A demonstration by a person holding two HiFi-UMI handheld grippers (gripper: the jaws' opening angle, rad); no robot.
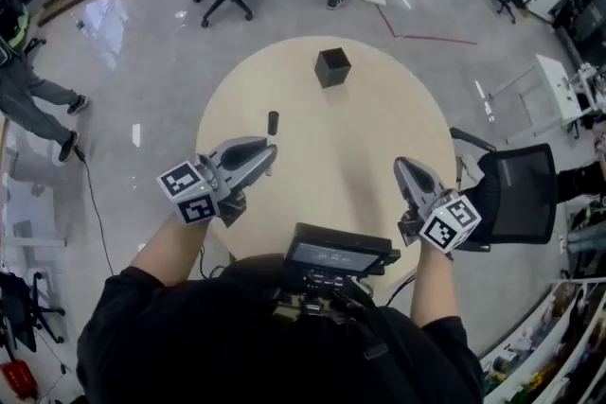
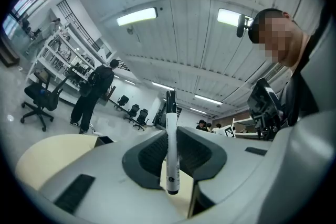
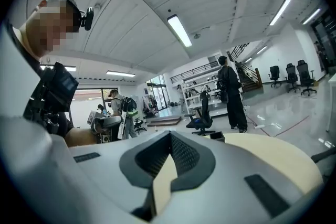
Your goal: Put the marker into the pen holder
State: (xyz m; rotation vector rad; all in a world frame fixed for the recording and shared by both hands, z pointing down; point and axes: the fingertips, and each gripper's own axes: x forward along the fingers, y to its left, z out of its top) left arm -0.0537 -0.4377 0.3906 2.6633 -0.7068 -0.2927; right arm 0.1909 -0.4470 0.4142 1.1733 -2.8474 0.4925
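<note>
there, slim white cylindrical marker (image 2: 171, 150)

open tabletop (image 1: 360, 137), pen holder (image 1: 332, 67) apparently unobstructed

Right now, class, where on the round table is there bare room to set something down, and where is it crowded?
Bare: the wide middle of the table between the pen holder near the far edge and the right claw, plus the right side out to the rim. Tightest: the near left, where the left claw holds the marker upright.
</note>
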